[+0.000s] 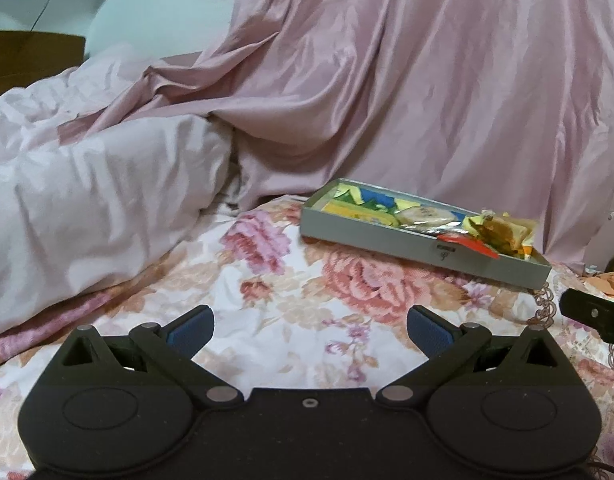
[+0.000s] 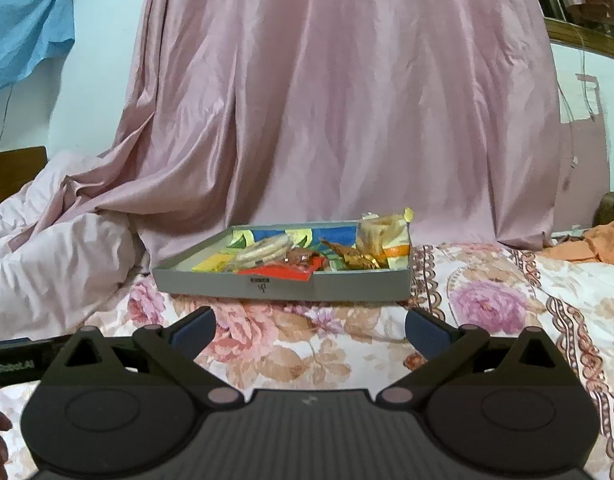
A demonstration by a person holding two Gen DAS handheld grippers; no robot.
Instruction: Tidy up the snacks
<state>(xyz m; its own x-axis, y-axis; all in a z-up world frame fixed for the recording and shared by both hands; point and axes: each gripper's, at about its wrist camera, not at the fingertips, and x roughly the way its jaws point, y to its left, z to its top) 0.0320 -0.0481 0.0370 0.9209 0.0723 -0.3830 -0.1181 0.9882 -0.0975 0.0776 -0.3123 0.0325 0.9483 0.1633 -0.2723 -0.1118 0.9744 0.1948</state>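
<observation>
Your left claw [image 1: 310,326] is spread wide with nothing between its blue-padded fingers [image 1: 191,330]; it hangs over the floral bedsheet [image 1: 267,264], well short of the snacks. Your right claw [image 2: 310,326] is likewise spread wide and empty, over the same sheet, pointing straight at the grey tray [image 2: 283,286]. The tray lies flat on the bed, just ahead of the right claw and apart from it; in the left wrist view the tray [image 1: 387,236] sits ahead and to the right. All snacks in view rest inside the tray: a pack of round biscuits [image 2: 265,250] near the middle, a red packet [image 2: 285,271] against the front wall, yellow packets [image 2: 213,263] toward the left end, and a crinkled gold wrapper [image 2: 383,232] standing above the rim at the right end. A pink curtain [image 2: 347,100] hangs behind the tray and touches the bed. A rumpled pale quilt [image 1: 87,200] lies to the left of the tray. An orange cloth [image 2: 603,244] lies at the far right edge of the bed. A blue cloth [image 2: 27,28] hangs on the wall at upper left.
</observation>
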